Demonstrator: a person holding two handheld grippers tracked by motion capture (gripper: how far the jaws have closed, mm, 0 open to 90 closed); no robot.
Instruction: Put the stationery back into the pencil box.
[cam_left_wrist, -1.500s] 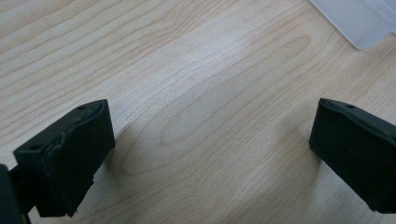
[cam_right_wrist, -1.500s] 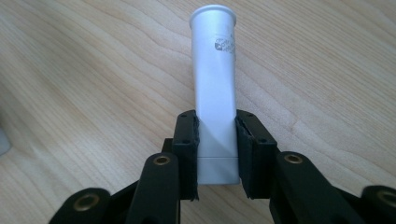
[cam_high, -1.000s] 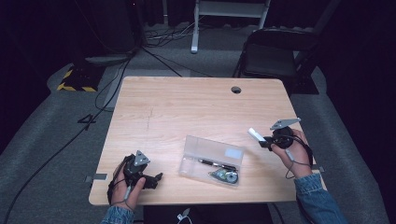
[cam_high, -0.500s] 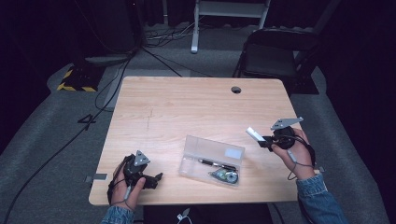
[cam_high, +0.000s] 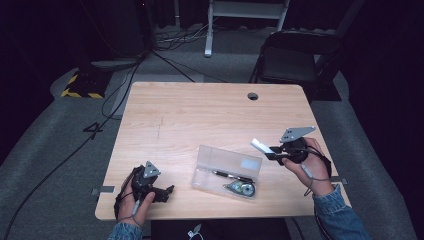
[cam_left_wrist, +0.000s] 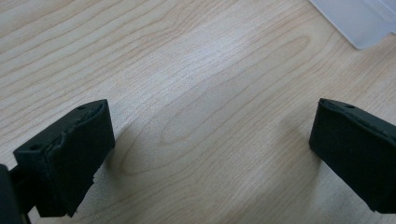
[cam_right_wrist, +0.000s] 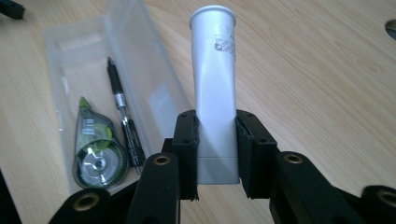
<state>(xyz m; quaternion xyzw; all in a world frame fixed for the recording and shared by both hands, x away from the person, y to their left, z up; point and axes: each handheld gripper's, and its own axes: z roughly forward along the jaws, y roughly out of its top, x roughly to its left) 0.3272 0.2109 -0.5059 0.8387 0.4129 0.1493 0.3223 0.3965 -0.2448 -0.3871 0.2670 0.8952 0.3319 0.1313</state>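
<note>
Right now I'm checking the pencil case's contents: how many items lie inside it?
2: a black pen along the clear case's middle and a green correction tape roller beside it. The white tube is outside, clamped in the right gripper. Nothing else seems hidden.

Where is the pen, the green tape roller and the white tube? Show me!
pen (cam_right_wrist: 122, 122), right gripper view, on the middle of its black barrel.
green tape roller (cam_right_wrist: 96, 149), right gripper view, on its clear round body.
white tube (cam_right_wrist: 215, 88), right gripper view, on its side above the right gripper (cam_right_wrist: 217, 154).
</note>
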